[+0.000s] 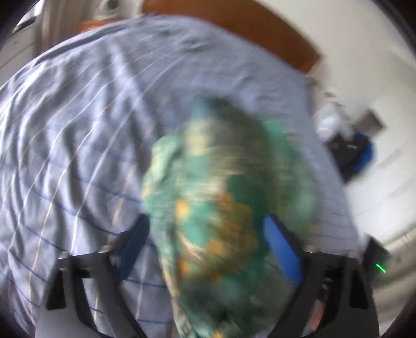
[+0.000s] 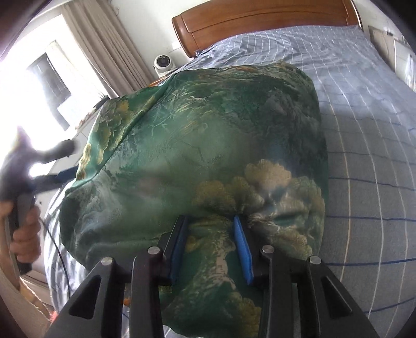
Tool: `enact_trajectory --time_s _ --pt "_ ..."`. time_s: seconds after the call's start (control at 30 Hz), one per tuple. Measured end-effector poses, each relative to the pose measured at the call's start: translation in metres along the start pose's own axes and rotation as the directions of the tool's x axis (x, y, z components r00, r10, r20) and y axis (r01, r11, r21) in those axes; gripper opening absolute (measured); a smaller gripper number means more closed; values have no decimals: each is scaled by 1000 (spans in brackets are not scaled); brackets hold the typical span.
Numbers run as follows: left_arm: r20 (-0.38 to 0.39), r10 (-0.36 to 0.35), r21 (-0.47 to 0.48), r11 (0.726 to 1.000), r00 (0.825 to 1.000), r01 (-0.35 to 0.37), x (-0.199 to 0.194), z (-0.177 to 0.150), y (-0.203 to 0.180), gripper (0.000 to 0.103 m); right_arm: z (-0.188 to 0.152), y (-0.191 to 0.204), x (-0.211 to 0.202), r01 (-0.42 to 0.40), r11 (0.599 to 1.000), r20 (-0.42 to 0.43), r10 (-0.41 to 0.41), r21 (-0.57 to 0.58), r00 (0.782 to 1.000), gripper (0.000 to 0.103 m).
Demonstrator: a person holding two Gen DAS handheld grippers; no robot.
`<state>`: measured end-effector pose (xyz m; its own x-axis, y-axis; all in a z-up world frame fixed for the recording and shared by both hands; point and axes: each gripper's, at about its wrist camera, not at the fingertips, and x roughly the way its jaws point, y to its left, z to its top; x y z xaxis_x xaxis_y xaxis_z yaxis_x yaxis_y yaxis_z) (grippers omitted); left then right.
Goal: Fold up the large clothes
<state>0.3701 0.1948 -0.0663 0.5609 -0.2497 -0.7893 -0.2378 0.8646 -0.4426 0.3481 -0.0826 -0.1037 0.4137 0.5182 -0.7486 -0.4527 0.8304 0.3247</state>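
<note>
A large green garment (image 2: 202,145) with gold and pale cloud patterns hangs over the bed. My right gripper (image 2: 212,223) is shut on a bunched fold of its near edge, the blue pads pressing cloth from both sides. In the left wrist view the same garment (image 1: 221,208) is blurred and runs between the blue pads of my left gripper (image 1: 205,228), whose fingers stand wide apart; whether they grip it I cannot tell. The left gripper also shows blurred in the right wrist view (image 2: 56,166), held in a hand at the far left.
The bed has a blue-grey checked sheet (image 2: 364,156) and a wooden headboard (image 2: 260,20). A small white fan (image 2: 163,63) stands beside the bed by the curtains. Dark and blue bags (image 1: 353,153) lie on the floor right of the bed.
</note>
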Motion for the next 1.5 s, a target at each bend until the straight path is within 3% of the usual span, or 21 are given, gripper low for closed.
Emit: enact_trajectory --time_s 0.07,0.23,0.3,0.37,0.43,0.5,0.57,0.67,0.73,0.83,0.93,1.03,1.1,1.3,1.5 --pt "-42 -58 -143 988 997 51 19 -11 33 54 1 5 -4 24 999 -1 -24 -37 1000 37" --pt "0 -43 -148 988 999 42 23 -32 47 57 2 19 -70 -6 997 109 15 -83 994 38" --pt "0 -54 -169 984 999 53 28 -33 52 61 -8 18 -78 -23 996 106 32 -87 994 38" --pt "-14 -38 -162 986 999 35 35 -35 50 68 -19 10 -49 -35 997 3 36 -61 999 38" --pt "-21 -12 -160 987 1000 8 38 -39 47 73 -33 4 -17 17 998 -65 -21 -60 998 38" --pt "-18 -2 -182 983 1000 -1 35 -40 49 87 -40 9 -10 61 994 -46 -65 -89 997 38" --pt "4 -13 -208 978 1000 14 22 -39 52 92 -38 18 -19 87 991 -27 -90 -100 996 41" --pt "69 -50 -196 979 996 63 -15 -41 51 92 -37 16 -60 32 998 35 -31 -46 999 67" --pt "102 -32 -147 988 994 47 -41 -47 46 94 -45 5 -93 7 1000 86 -6 -8 996 88" --pt "157 45 -64 997 987 -36 -79 -65 39 100 -65 -21 -125 56 998 107 -60 39 992 96" --pt "198 143 3 989 970 -146 -101 -91 35 103 -99 -47 -137 159 985 63 -163 68 985 96" --pt "257 259 37 960 931 -277 -114 -118 30 103 -129 -60 -145 256 963 27 -259 86 965 96" --pt "292 285 60 947 913 -315 -120 -130 30 103 -147 -65 -153 309 946 -3 -310 98 951 96" --pt "342 367 64 909 865 -411 -133 -148 17 103 -169 -58 -168 335 940 -29 -334 64 942 96" --pt "380 443 104 852 812 -514 -132 -151 2 103 -176 -46 -175 323 946 6 -323 8 946 96"
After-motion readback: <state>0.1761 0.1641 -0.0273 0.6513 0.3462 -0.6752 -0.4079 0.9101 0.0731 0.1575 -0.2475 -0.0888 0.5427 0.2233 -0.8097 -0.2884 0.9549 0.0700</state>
